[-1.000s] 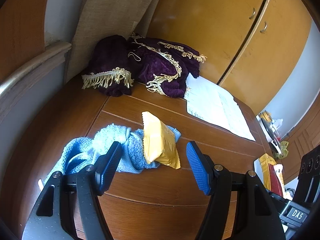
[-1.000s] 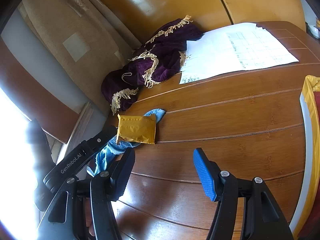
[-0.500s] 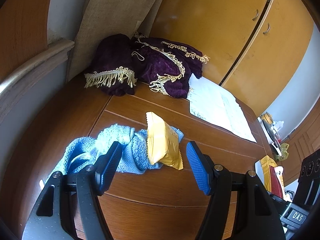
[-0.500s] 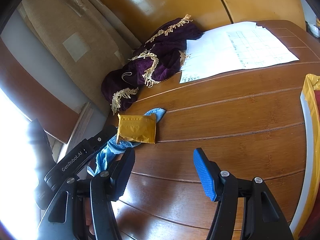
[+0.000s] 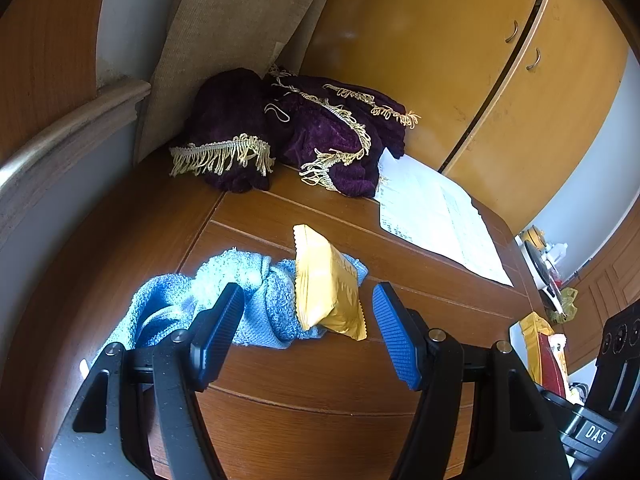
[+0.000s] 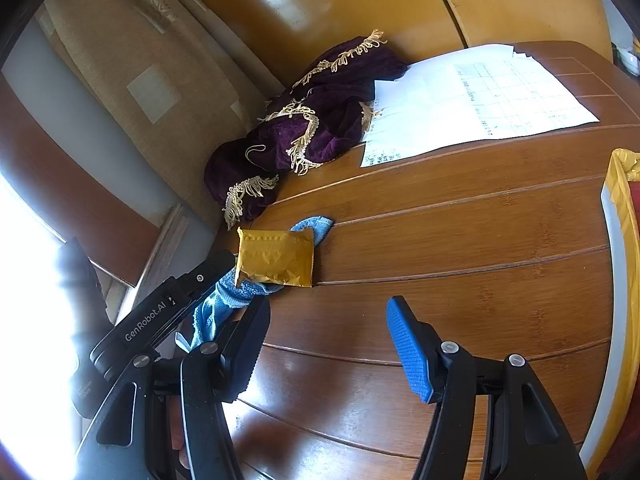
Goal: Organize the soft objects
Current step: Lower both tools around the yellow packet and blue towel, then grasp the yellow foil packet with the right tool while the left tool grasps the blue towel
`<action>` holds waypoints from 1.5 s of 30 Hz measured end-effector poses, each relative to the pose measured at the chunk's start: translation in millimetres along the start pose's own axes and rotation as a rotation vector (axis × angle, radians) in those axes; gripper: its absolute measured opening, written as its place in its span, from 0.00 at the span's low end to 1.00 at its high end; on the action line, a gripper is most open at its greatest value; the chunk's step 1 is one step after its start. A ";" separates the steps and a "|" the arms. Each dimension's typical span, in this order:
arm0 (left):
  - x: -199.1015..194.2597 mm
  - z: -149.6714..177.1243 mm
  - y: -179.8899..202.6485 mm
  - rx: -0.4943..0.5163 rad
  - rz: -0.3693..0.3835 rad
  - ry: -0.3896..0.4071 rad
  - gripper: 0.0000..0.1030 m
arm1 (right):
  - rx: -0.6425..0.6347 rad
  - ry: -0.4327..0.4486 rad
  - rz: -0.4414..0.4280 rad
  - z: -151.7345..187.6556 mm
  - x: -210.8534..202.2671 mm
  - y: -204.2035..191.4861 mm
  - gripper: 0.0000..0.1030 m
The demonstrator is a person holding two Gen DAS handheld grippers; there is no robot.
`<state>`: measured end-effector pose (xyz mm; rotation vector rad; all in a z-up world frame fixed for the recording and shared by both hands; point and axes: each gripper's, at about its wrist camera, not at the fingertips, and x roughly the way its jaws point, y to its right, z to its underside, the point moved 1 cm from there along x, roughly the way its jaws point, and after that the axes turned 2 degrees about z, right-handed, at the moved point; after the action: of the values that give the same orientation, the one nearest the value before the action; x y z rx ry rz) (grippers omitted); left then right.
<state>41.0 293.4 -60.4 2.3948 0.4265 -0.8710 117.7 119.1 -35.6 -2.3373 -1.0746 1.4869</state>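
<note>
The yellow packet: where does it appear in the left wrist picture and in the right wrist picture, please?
Left wrist view: the yellow packet sits below centre, between the open fingers of the left gripper, lying on the blue towel.
Right wrist view: the packet is left of centre, above the right gripper.
Shared landmark: the purple fringed cloth, beyond the packet in both views.

Daylight floods in from the left, blowing out the right wrist view's left edge; glare on table (image 6: 460, 240); fisheye bends edges, corners dark.
</note>
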 end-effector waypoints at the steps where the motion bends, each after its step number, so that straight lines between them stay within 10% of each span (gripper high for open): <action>1: -0.1 -0.2 0.0 -0.001 0.001 0.002 0.64 | 0.001 0.003 -0.002 -0.2 -0.6 0.0 0.61; 13: -11.1 -11.3 -15.0 -0.058 0.013 0.039 0.64 | 0.001 0.024 -0.071 -3.5 -9.2 -0.8 0.61; 24: -7.7 -23.5 -40.4 -0.153 0.039 -0.082 0.65 | 0.021 -0.139 -0.137 -6.3 21.4 -30.0 0.63; 37: -35.9 -17.3 -78.0 -0.243 0.097 -0.020 0.65 | -0.042 -0.240 0.020 -43.8 122.2 -71.1 0.63; 45: -21.6 -14.2 -67.0 -0.183 0.078 -0.073 0.65 | 0.000 -0.227 0.030 -39.0 115.3 -52.9 0.49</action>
<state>1.1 353.0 -62.9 2.1909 0.3655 -0.8444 153.2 241.2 -73.5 -2.2349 -1.0923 1.7975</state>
